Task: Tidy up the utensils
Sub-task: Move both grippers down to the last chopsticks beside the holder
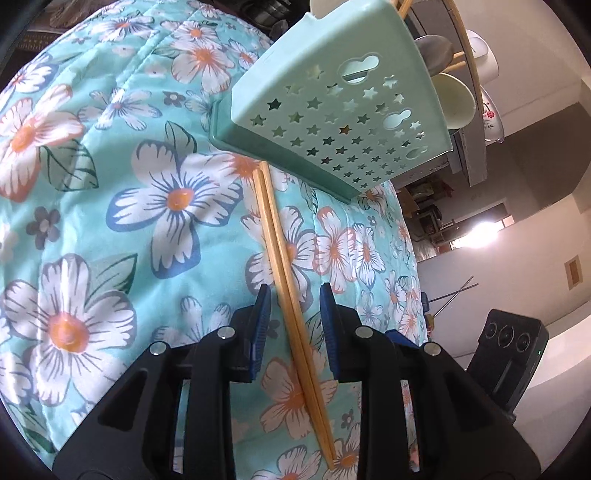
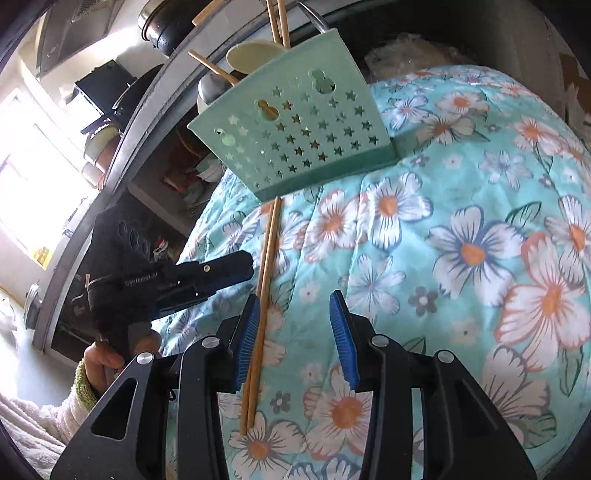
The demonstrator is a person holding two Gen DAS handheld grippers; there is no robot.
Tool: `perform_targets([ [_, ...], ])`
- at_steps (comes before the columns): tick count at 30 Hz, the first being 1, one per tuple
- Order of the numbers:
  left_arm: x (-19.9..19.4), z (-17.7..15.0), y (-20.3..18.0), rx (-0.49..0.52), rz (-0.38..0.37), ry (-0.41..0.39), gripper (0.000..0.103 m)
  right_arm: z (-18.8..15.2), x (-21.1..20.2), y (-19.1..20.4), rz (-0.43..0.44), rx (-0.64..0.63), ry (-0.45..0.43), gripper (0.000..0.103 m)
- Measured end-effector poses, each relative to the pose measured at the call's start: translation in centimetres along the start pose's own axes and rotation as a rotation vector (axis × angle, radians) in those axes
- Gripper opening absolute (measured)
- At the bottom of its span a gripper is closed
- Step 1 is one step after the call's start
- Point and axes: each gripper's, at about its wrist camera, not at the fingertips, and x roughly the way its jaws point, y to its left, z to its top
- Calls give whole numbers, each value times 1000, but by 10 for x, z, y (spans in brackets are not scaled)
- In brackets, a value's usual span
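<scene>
A pair of wooden chopsticks lies side by side on the floral cloth, its far end against the base of a mint utensil holder pierced with stars. The holder carries pale spoons and more chopsticks. My left gripper straddles the pair, open, with a gap at each blue pad. My right gripper is open over the same chopsticks, which run just inside its left pad. In the right wrist view the left gripper reaches in from the left, held by a hand.
The cloth-covered surface drops off beside the holder at its edge. Beyond it stand a grey shelf with bowls and dark pots. A black box with three round lenses sits close to my left gripper's right side.
</scene>
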Motion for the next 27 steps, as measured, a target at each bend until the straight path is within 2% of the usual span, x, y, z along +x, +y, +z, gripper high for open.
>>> perform_targets([
  [5, 11, 0, 11, -88, -29, 13, 12, -7, -8, -4, 9, 4, -13, 39],
  [15, 12, -1, 26, -201, -107, 2, 6, -13, -16, -27, 49, 84, -19, 39],
  [22, -1, -3, 32, -201, -98, -11, 6, -14, -17, -27, 60, 95, -14, 39],
  [27, -15, -2, 30, -150, -29, -35, 6, -11, -10, -18, 81, 82, 7, 39],
])
